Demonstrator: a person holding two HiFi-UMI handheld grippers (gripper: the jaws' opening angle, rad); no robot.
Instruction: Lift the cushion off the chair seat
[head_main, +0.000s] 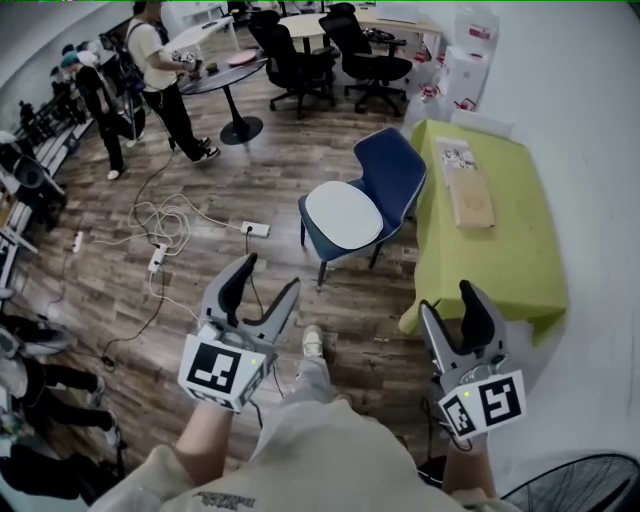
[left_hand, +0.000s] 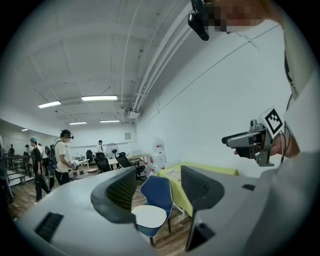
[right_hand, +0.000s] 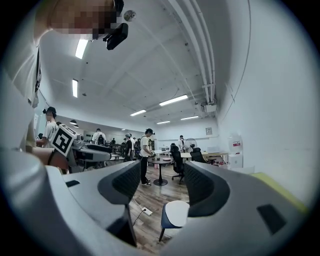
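Ahead of both pairs of jaws, what is entered as item one? (clerk)

Item 1: cushion (head_main: 343, 216), pale, round-cornered, lying flat on the seat of a blue chair (head_main: 397, 168). It is well beyond the jaw tips and neither gripper touches it. (checker)

And the grippers themselves? (clerk)

Item 2: left gripper (head_main: 268, 278), jaws standing wide apart, nothing between the pads. In its own view the cushion and chair show through the gap, far off.
Item 3: right gripper (head_main: 448, 300), jaws likewise parted and empty. In its own view the cushion shows low in the gap, next to the right-hand jaw, at a distance. (checker)

To either side of the jaws? (clerk)

Item 4: lime-green table (head_main: 520, 270), beyond the right gripper's jaws and just beside the chair, bearing a flat brown cardboard piece (head_main: 472, 200).
Item 5: white power strip (head_main: 255, 229) with loose cables (head_main: 165, 225) on the wood floor, beyond the left gripper's jaws.
Item 6: round dark table (head_main: 225, 75) and a standing person (head_main: 155, 55), far beyond the left gripper's jaws. (checker)
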